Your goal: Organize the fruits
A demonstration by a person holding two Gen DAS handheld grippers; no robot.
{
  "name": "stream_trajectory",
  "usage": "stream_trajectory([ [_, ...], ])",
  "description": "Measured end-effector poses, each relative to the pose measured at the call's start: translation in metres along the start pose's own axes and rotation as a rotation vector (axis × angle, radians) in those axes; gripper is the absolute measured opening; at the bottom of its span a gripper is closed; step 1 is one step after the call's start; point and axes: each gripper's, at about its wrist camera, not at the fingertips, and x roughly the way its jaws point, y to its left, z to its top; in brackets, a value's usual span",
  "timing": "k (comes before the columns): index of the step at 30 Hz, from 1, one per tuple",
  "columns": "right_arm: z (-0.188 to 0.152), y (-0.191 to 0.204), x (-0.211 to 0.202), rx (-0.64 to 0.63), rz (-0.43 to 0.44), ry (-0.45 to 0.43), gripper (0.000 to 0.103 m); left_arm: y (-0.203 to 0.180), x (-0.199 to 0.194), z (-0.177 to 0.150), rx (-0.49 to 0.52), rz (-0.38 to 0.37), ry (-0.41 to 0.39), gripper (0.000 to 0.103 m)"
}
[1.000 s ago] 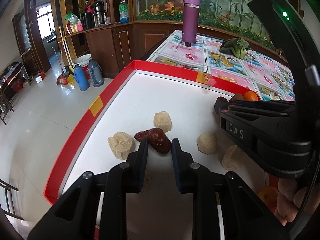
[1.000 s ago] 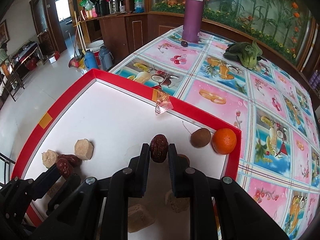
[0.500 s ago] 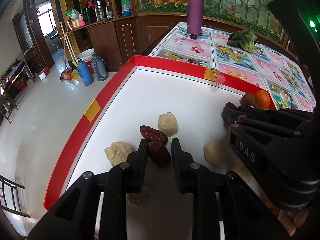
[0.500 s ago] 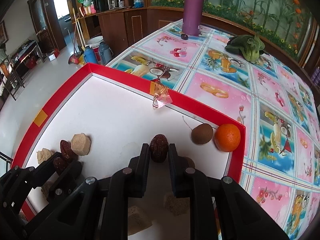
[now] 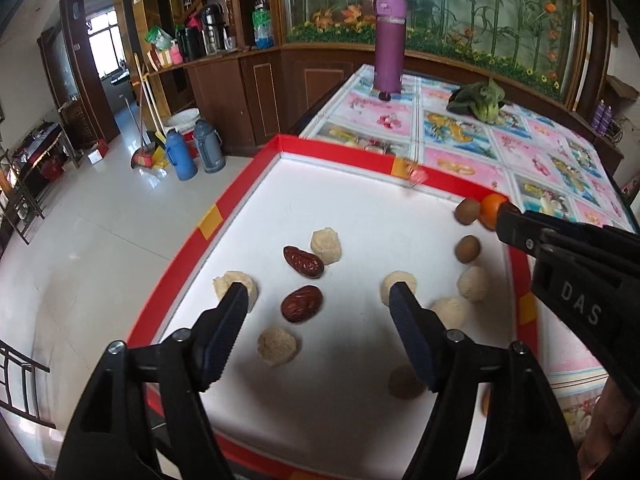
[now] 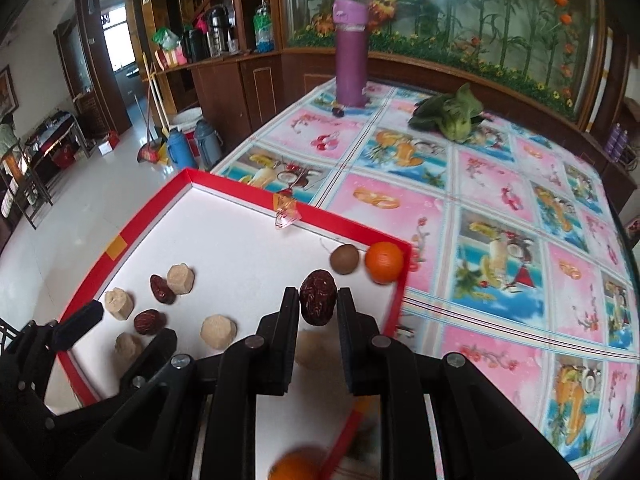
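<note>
While the right gripper (image 6: 319,302) pinches one date (image 6: 317,297) upright above the tray's (image 5: 240,196) right edge, the spread, empty left gripper (image 5: 318,312) hangs nearer the loose date (image 5: 301,303) lying crosswise just ahead.

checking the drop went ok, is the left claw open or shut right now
Open. The left claw has its fingers spread wide with nothing between them; a red date lies loose on the white tray in the gap.

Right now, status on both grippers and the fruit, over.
Left gripper open above the tray, empty. Right gripper shut on a red date. Two dates lie loose among beige lumps. Nothing blocking.
</note>
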Motion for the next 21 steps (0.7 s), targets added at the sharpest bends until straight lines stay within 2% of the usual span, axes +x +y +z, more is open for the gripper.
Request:
stream_trajectory([
  [2, -0.006, -0.004, -0.017, -0.004, -0.009, -0.037, 0.021, -0.001, -0.019, -0.001, 0.001, -0.002, -0.042, 0.077],
  [5, -0.015, -0.01, -0.043, -0.005, -0.012, -0.089, 0.026, -0.004, -0.047, -0.003, -0.003, 0.006, -0.102, 0.086],
  [9, -0.027, -0.017, -0.072, -0.009, -0.018, -0.152, 0.03, -0.01, -0.077, -0.006, 0.012, 0.008, -0.153, 0.09],
  [13, -0.041, -0.023, -0.1, -0.013, -0.026, -0.221, 0.044, -0.017, -0.105, -0.011, 0.026, 0.023, -0.219, 0.099],
  [15, -0.047, -0.028, -0.112, -0.012, -0.029, -0.248, 0.047, -0.019, -0.115, -0.013, 0.03, 0.025, -0.243, 0.103],
  [21, -0.058, -0.038, -0.136, 0.009, -0.019, -0.301, 0.052, -0.026, -0.133, -0.017, 0.033, 0.026, -0.26, 0.103],
])
